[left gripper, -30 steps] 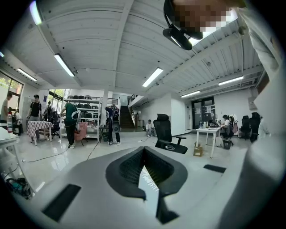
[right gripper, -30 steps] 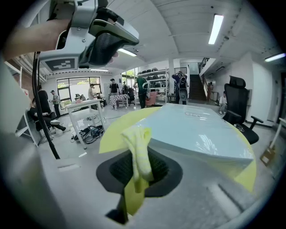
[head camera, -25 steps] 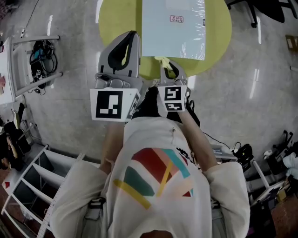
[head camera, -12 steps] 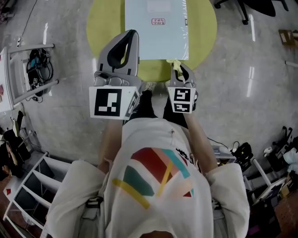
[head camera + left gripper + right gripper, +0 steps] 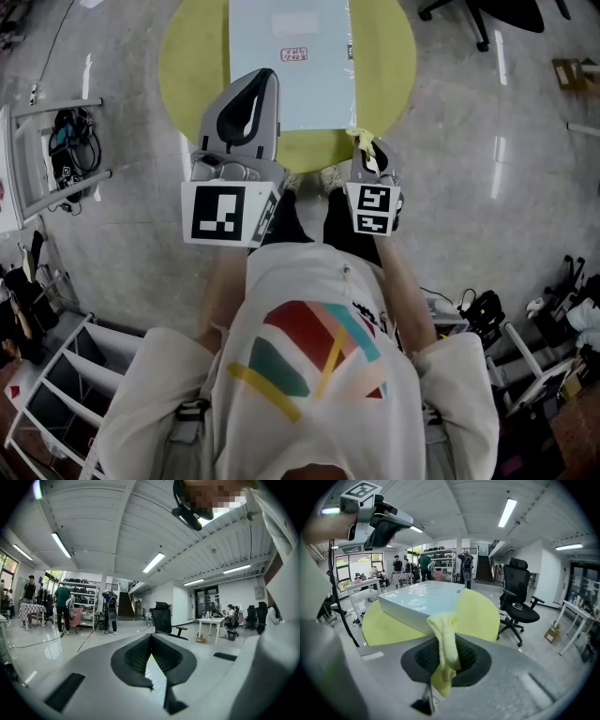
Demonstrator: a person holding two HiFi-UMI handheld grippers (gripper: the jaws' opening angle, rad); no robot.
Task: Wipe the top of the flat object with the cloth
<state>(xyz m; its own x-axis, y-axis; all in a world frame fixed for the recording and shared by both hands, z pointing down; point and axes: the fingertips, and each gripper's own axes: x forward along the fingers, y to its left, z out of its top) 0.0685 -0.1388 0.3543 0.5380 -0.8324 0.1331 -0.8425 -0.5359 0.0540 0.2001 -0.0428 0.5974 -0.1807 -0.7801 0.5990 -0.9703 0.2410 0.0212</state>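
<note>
A flat pale-blue box (image 5: 291, 56) wrapped in clear film lies on a round yellow table (image 5: 384, 66). My right gripper (image 5: 362, 142) is shut on a yellow cloth (image 5: 364, 141), just off the box's near right corner and above the table edge. In the right gripper view the cloth (image 5: 444, 634) hangs between the jaws, with the box (image 5: 417, 599) beyond it to the left. My left gripper (image 5: 261, 82) is raised over the box's near left part, shut on nothing. The left gripper (image 5: 151, 638) points out at the room, so neither box nor table shows in its view.
A black office chair (image 5: 520, 602) stands to the right of the table. A white frame with cables (image 5: 56, 131) is on the floor at the left and white shelving (image 5: 66, 366) at the lower left. Several people stand by far shelves (image 5: 61, 606).
The right gripper with the cloth has shifted from the middle of the box's near edge to its near right corner. The table and box have slid left in view. The left gripper holds its place.
</note>
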